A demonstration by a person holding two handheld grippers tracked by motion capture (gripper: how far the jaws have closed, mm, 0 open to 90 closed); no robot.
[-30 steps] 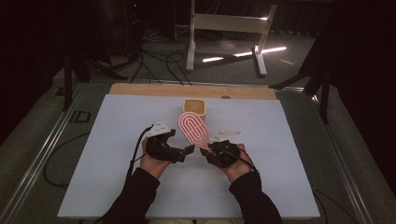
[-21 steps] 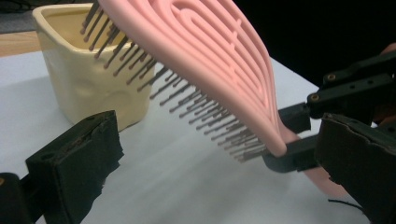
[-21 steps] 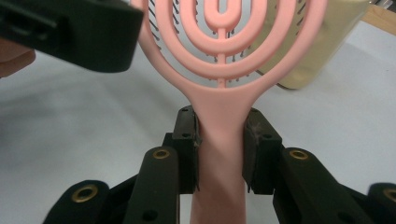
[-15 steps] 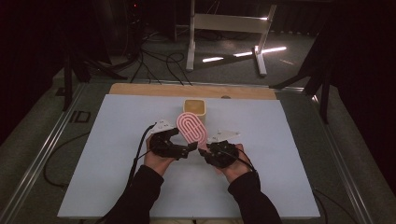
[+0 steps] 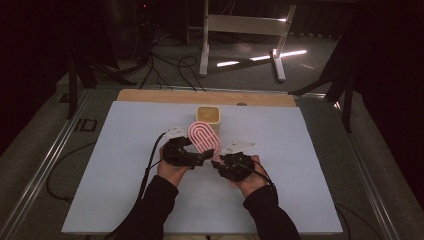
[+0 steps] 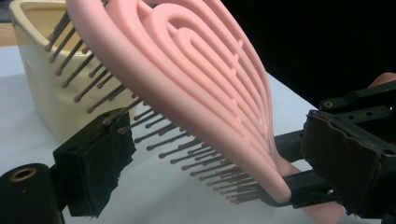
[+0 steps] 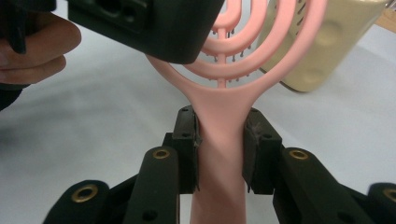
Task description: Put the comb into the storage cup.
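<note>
the right tool (image 7: 219,140) clamps the pink hairbrush (image 5: 204,139) by its handle just in front of the cream cup (image 5: 208,117), while the left tool (image 6: 224,158), jaws just closing around the brush head, hasn't gripped yet.

You wear dark long sleeves (image 5: 155,210) down to the wrists. Your left gripper (image 5: 202,158) and right gripper (image 5: 216,164) are black, with brass-ringed screw holes, frayed black pads (image 6: 105,172) on the jaws, and a black cable (image 5: 149,165) trailing from the left one.
</note>
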